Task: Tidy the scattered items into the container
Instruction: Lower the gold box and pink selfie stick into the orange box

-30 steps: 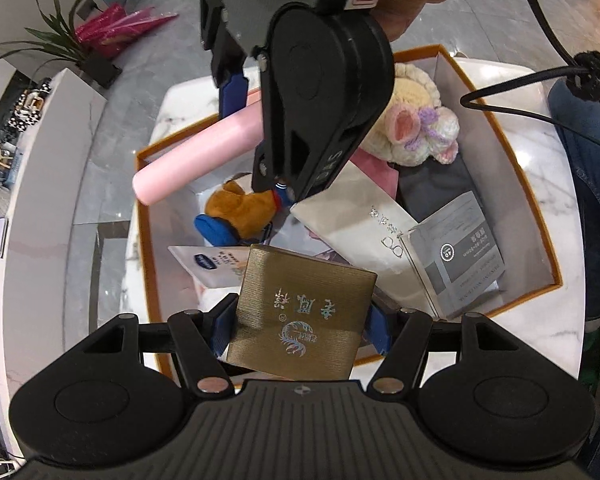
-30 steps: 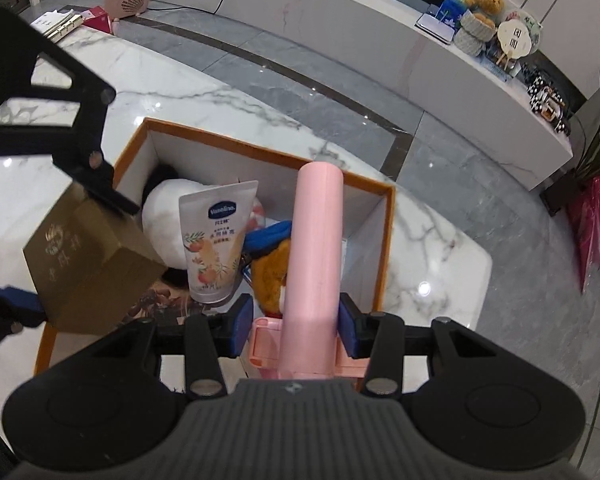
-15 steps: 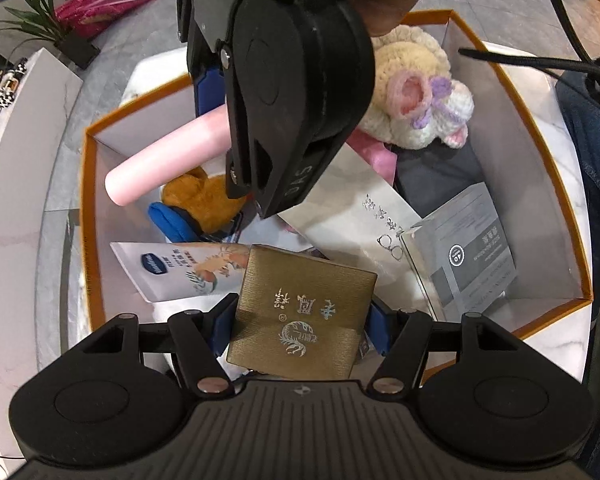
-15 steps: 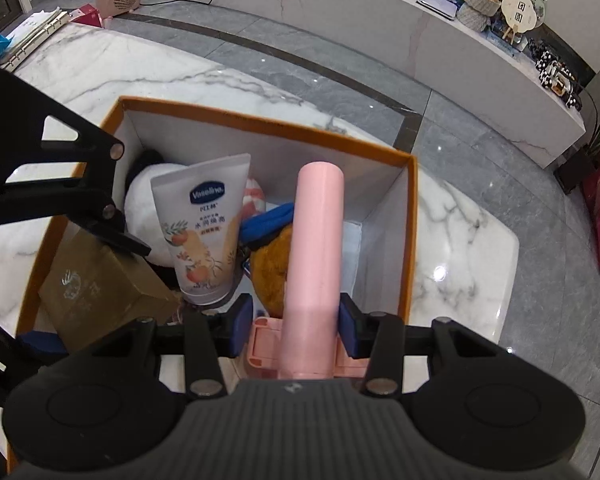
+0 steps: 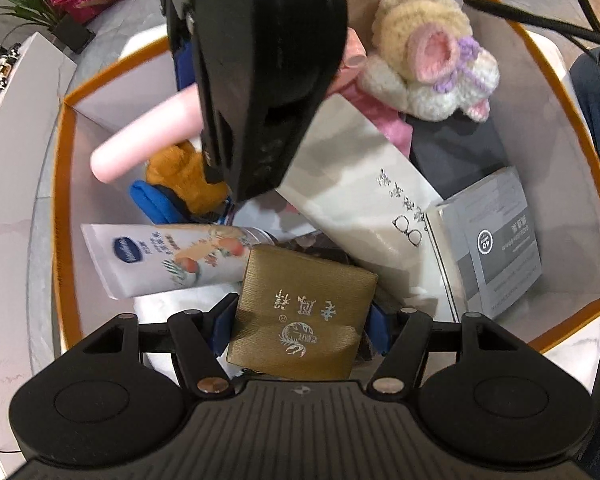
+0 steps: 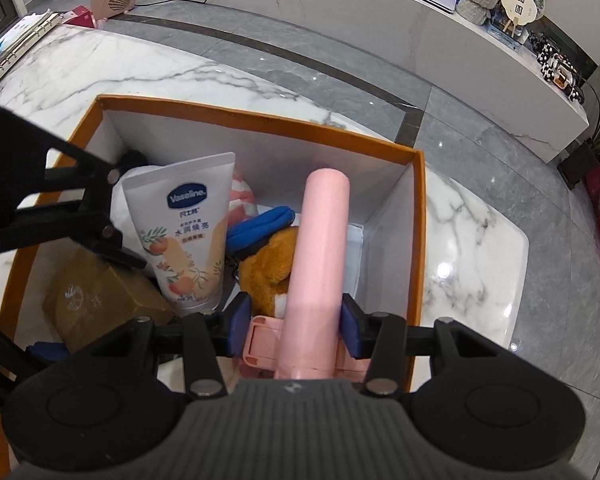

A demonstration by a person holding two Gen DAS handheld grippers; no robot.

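Our left gripper (image 5: pixel 300 316) clamps a gold box (image 5: pixel 302 314), our right gripper (image 6: pixel 294 322) a pink tube (image 6: pixel 318 256), both low inside the orange box (image 6: pixel 418 216); we should lower gently into gaps, then release.

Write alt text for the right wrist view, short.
The right tongs grip a pink cylinder pointing into an orange-rimmed box on a marble table. Inside the box lie a Vaseline tube, a brown plush toy and a gold box held by the left tongs.
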